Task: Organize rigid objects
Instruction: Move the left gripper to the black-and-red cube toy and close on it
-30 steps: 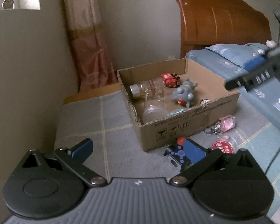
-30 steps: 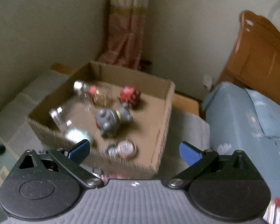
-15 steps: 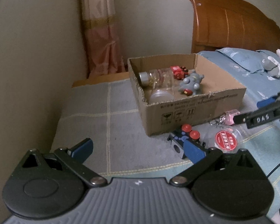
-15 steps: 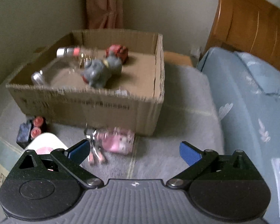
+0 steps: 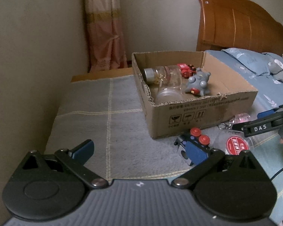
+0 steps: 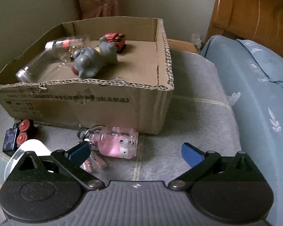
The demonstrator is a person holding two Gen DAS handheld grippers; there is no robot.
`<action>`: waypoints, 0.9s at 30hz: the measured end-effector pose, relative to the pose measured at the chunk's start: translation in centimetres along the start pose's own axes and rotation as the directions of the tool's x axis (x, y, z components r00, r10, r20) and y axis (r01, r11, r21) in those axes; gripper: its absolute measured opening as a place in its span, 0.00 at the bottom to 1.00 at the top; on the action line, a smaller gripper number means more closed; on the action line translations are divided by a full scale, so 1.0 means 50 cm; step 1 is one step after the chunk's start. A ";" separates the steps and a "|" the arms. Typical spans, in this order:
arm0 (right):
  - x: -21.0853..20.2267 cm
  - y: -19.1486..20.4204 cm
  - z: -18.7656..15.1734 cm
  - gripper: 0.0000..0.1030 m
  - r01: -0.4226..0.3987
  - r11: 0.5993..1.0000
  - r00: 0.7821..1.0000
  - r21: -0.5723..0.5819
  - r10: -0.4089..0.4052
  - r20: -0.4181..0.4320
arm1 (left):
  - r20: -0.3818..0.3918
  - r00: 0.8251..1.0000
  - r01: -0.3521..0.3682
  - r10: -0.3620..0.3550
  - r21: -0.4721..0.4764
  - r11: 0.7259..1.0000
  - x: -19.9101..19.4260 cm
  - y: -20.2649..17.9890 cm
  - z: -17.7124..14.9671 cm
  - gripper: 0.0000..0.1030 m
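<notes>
Left gripper: fingers spread wide and holding nothing, above the grey checked blanket, well short of the box
Right gripper: fingers wide apart and empty, low over the blanket; its left fingertip sits just in front of the pink keychain
Cardboard box: open-topped, standing on the blanket near the wall corner, printed text along its front wall
Inside the box: a grey toy figure lying on its side near the middle, a red toy car behind it, a clear bottle with a metal cap lying flat toward the left wall, and a clear jar at the front left corner
Pink keychain: a clear pink block with a small white figure inside and a metal ring, lying on the blanket just in front of the box
Blue toy with red knobs: on the blanket by the box's front corner, outside it
Clear round container with red label: lying beside the blue toy, outside the box
Surroundings: blue bedding to the right, wooden headboard behind, pink curtain in the corner
</notes>
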State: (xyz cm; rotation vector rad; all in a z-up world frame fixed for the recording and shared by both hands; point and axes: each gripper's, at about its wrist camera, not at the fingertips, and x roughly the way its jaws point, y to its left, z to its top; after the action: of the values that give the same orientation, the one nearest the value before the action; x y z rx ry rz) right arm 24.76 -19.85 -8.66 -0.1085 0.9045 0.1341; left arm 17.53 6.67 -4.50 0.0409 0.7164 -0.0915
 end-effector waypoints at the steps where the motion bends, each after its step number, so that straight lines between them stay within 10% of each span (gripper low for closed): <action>1: -0.002 -0.003 -0.002 1.00 0.006 1.000 1.000 0.004 -0.006 0.003 | -0.002 1.000 0.002 -0.002 0.001 1.000 0.002 -0.001 0.000 0.99; 27: -0.004 -0.056 -0.062 1.00 -0.034 0.999 0.991 -0.026 0.037 0.127 | -0.131 0.987 0.074 -0.093 -0.145 0.987 0.122 -0.086 0.044 0.99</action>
State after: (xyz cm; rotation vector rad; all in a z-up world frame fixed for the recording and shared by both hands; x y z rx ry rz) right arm 22.69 -23.08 -10.31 -0.1051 0.7775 0.1831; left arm 23.13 1.81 -6.86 -0.1180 0.8612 -0.1196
